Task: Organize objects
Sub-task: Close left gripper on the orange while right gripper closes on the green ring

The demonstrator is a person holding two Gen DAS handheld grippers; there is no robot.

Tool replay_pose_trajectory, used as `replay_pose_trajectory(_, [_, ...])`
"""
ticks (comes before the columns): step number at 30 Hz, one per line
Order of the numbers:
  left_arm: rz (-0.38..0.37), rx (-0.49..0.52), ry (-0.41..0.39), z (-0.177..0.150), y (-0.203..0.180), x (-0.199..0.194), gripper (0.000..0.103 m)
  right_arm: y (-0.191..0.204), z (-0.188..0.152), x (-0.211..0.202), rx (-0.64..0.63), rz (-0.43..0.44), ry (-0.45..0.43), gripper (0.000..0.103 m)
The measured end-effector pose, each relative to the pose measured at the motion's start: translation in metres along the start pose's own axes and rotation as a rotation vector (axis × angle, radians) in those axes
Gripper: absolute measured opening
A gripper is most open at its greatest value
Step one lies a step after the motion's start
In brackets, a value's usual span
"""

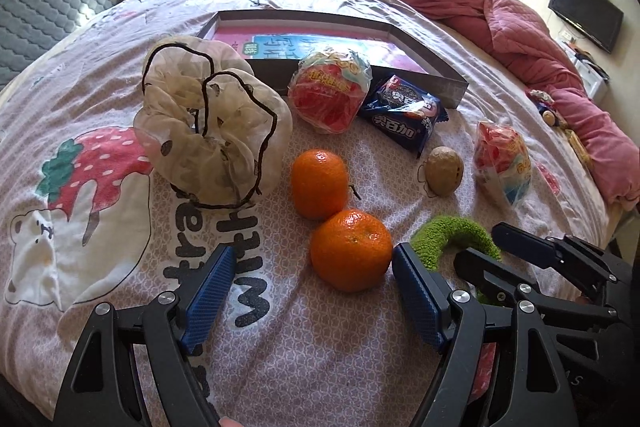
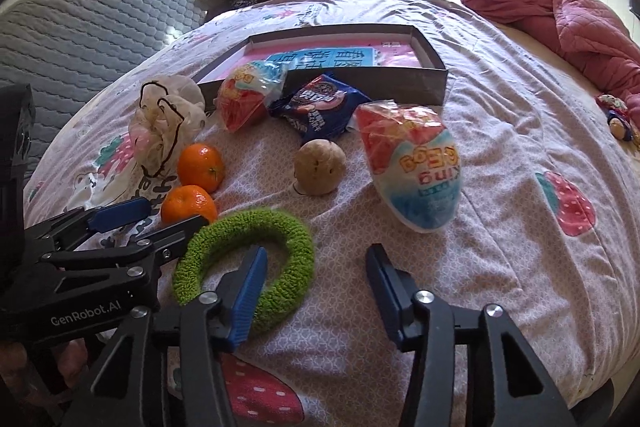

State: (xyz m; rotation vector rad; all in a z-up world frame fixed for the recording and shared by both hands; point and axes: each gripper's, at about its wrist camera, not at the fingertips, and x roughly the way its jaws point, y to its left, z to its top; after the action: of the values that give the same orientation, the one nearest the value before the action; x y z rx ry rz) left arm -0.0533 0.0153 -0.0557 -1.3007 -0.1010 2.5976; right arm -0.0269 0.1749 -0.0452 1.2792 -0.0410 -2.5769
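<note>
We seem to be at the start of a pick, with nothing gathered yet: the shallow cardboard box (image 1: pixel 420 77) at the far side of the bed (image 1: pixel 120 307) holds only a pink printed sheet, and every loose item lies on the quilt in front of it. Our left gripper (image 1: pixel 312 267) hovers low over the quilt with its jaws wide and empty, and the nearer tangerine (image 1: pixel 351 250) sits between the blue pads, close to the right-hand one. The second tangerine (image 1: pixel 319 183) lies just beyond it, touching or nearly so. Our right gripper (image 2: pixel 316 267) is also spread wide and holds nothing; its left pad sits over the hole of the green fuzzy ring (image 2: pixel 246 259), with the ring's right-hand rim in the gap. Both tools point forward toward the box, side by side and close enough that each shows in the other's view. Further off we see a sheer cream scrunchie (image 1: pixel 208 131), two red-and-blue snack packets (image 1: pixel 328 91) (image 2: pixel 412 163), a dark blue biscuit pack (image 1: pixel 404 115) and a walnut-like brown ball (image 2: pixel 319 167). We judge that the next move calls for closing gently on the round fruit, which could roll on the soft quilt, and then carrying it into the box.
</note>
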Motion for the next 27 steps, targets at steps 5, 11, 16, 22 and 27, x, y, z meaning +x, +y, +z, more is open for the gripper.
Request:
replay_pose_trajectory(5, [-0.011, 0.01, 0.0, -0.001, -0.002, 0.002, 0.075, 0.006, 0.001, 0.005, -0.027, 0.014, 0.017, 0.033])
replay_pose_trajectory(11, [-0.062, 0.04, 0.001, -0.004, -0.009, 0.001, 0.042, 0.01, -0.003, 0.003, -0.047, 0.024, 0.001, 0.018])
replay_pose_trajectory(16, [-0.083, 0.032, -0.009, -0.005, -0.008, 0.0, 0.041, 0.008, -0.003, 0.002, -0.04, 0.028, -0.011, 0.015])
replay_pose_trajectory(22, [-0.082, 0.03, -0.022, -0.007, -0.009, -0.006, 0.041, 0.007, -0.002, -0.001, -0.043, 0.027, -0.028, 0.014])
replay_pose_trajectory(27, [-0.066, 0.037, -0.03, -0.009, -0.01, -0.012, 0.041, 0.008, -0.001, -0.005, -0.048, 0.019, -0.042, 0.014])
